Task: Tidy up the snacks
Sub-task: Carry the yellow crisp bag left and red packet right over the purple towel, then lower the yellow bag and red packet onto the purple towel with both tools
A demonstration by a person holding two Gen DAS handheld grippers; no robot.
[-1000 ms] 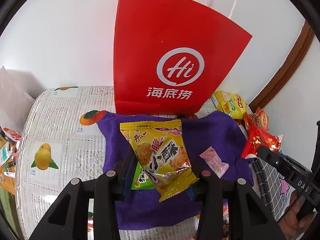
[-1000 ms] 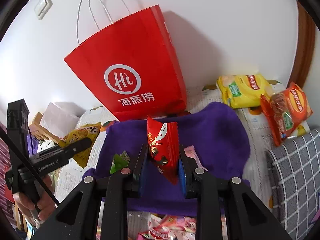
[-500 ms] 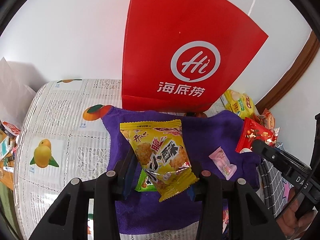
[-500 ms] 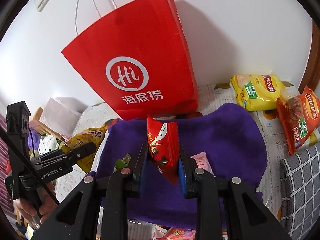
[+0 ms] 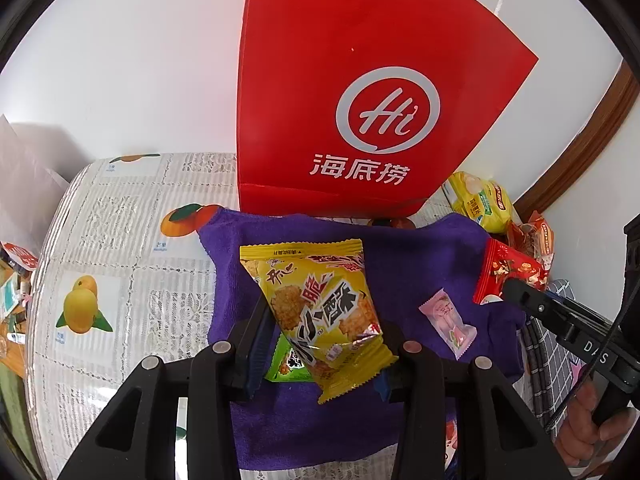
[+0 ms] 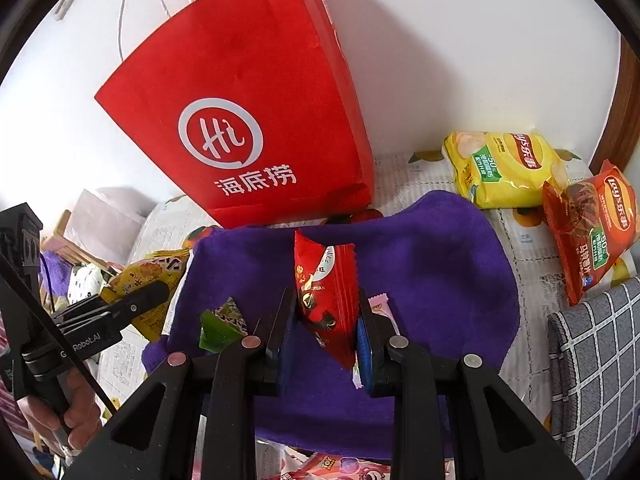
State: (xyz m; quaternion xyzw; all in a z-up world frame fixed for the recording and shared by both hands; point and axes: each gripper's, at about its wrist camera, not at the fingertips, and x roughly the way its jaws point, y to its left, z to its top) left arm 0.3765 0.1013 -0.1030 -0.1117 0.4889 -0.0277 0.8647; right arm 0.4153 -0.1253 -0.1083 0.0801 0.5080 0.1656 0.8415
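One red paper bag (image 6: pixel 248 120) stood at the wall. One purple cloth (image 6: pixel 440 264) lay on the bench (image 5: pixel 120 208). Small snack packets counted five: one yellow cracker packet (image 5: pixel 320 312), one red packet (image 6: pixel 326 296), one green packet (image 6: pixel 220 326), one pink candy (image 5: pixel 448 322), and one part-hidden pink-printed wrapper (image 6: pixel 340 470) at the near edge. Chip bags counted two: one yellow (image 6: pixel 504 168), one orange (image 6: pixel 592 232). Tongs counted two: left tongs (image 5: pixel 320 356), right tongs (image 6: pixel 326 344).

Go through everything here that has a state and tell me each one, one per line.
Left gripper: shut on yellow snack packet.
Right gripper: shut on red snack packet.
Red paper bag: upright.
Pink candy: lying on purple cloth.
Green packet: lying on the cloth.
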